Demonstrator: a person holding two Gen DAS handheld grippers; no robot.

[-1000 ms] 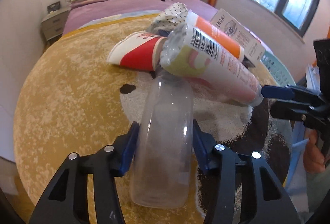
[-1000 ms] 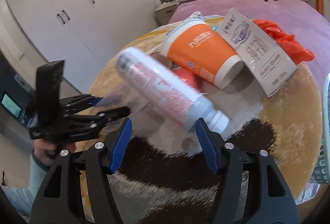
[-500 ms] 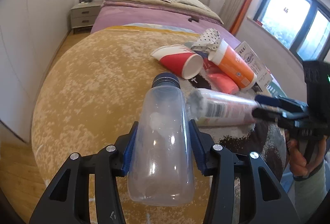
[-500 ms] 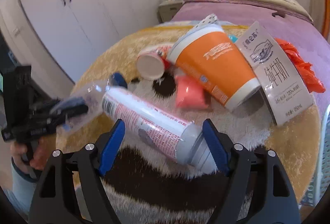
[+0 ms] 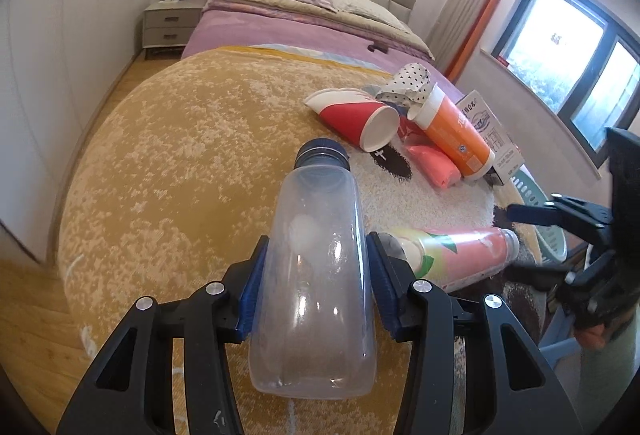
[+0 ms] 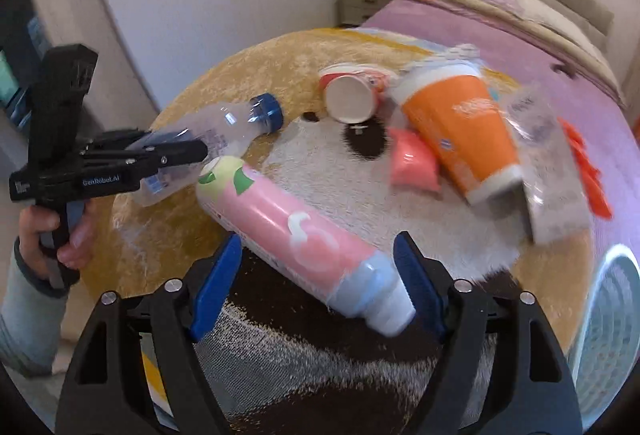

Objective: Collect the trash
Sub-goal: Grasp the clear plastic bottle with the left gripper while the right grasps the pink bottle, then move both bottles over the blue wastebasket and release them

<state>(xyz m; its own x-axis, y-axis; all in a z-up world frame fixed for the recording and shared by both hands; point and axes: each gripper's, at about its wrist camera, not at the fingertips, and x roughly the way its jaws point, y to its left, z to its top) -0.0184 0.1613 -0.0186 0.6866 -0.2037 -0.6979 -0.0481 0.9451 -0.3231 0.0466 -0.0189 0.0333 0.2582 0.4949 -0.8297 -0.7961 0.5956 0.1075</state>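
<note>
Left gripper [image 5: 316, 287] around clear bottle [image 5: 316, 275]

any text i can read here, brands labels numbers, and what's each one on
"GenRobot.AI": white lettering on the side of the left gripper, seen from the right wrist.
Orange cup: white print, too blurred to read.
Milk carton: printed characters and a drawing, too small to read.
Pink bottle: only white and green graphics show, no legible words.
Clear bottle: faint label print, unreadable.
Red cup: no readable text.
</note>
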